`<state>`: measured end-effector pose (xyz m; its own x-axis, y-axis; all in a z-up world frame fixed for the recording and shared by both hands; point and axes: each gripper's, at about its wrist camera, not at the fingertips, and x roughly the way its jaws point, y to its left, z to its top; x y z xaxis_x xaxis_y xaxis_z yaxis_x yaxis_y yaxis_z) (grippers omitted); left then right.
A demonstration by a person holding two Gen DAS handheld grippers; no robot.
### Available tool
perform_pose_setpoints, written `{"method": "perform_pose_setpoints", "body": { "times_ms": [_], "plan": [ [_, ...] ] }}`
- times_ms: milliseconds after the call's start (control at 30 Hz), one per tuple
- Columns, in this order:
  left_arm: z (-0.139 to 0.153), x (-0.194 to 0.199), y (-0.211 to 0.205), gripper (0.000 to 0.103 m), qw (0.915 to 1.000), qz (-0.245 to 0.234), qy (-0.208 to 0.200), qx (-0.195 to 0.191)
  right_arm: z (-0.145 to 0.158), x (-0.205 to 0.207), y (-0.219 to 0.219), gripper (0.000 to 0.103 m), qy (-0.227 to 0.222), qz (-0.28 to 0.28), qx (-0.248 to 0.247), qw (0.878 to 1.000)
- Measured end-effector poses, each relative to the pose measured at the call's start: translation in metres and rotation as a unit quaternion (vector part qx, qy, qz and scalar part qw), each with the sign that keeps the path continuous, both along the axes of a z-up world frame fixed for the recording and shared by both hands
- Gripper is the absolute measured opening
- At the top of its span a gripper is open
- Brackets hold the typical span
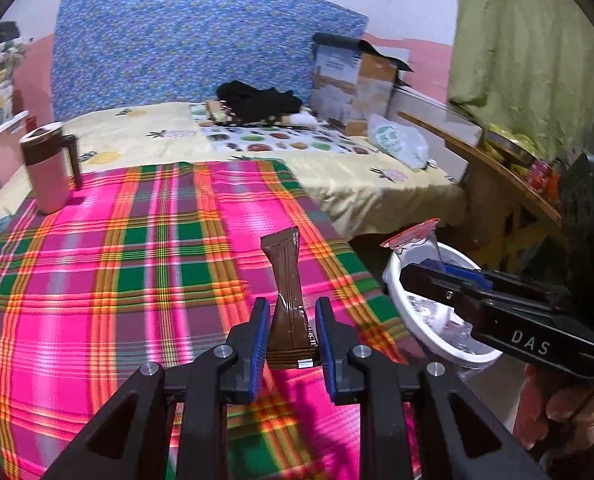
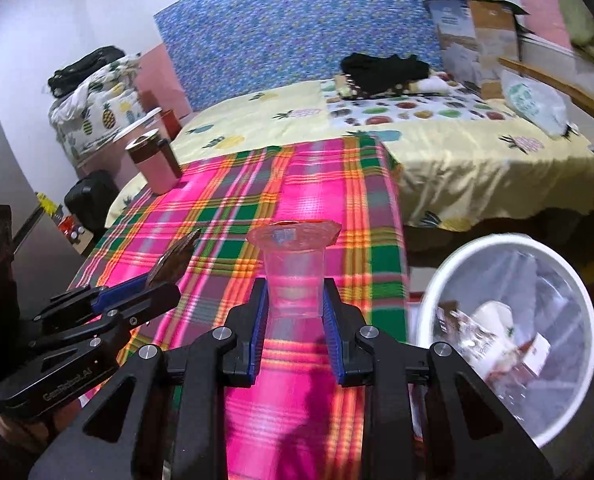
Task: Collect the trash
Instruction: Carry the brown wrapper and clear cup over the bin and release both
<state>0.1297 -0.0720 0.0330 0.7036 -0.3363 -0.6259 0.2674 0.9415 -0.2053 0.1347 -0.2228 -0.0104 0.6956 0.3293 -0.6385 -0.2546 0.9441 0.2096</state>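
My left gripper [image 1: 291, 332] is shut on a brown snack wrapper [image 1: 287, 280], which stands upright between the blue pads above the plaid cloth [image 1: 137, 260]. To its right, my right gripper [image 1: 429, 266] holds a clear plastic cup with a red rim [image 1: 415, 240] over the white bin [image 1: 397, 292]. In the right wrist view, the right gripper [image 2: 295, 304] is shut on the clear cup [image 2: 295, 268], base toward the camera. The white bin [image 2: 505, 238], lined with clear plastic, holds several pieces of trash at lower right. The left gripper [image 2: 153, 284] with the wrapper [image 2: 177, 258] is at the left.
A pink mug with a brown lid [image 1: 51, 172] stands at the cloth's far left corner. Beyond lies a bed with a yellow sheet [image 1: 337, 168], black clothes [image 1: 257, 100], a cardboard box [image 1: 353, 88] and a plastic bag [image 1: 397, 140]. A wooden shelf [image 1: 509, 176] stands at right.
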Motion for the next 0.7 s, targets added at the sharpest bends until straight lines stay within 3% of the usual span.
{"method": "perform_pose_setpoints", "body": {
  "times_ms": [367,700],
  "plan": [
    [-0.005,-0.003,-0.058,0.024,0.9985,-0.055,0.005,-0.003,-0.002,-0.013,-0.042,0.027,-0.001,-0.054,0.011,0.999],
    [-0.010,0.003,-0.086,0.024,0.9962,-0.086,0.013,-0.006,-0.009,-0.020,-0.073,0.027,0.002,-0.093,0.022,0.995]
  ]
}}
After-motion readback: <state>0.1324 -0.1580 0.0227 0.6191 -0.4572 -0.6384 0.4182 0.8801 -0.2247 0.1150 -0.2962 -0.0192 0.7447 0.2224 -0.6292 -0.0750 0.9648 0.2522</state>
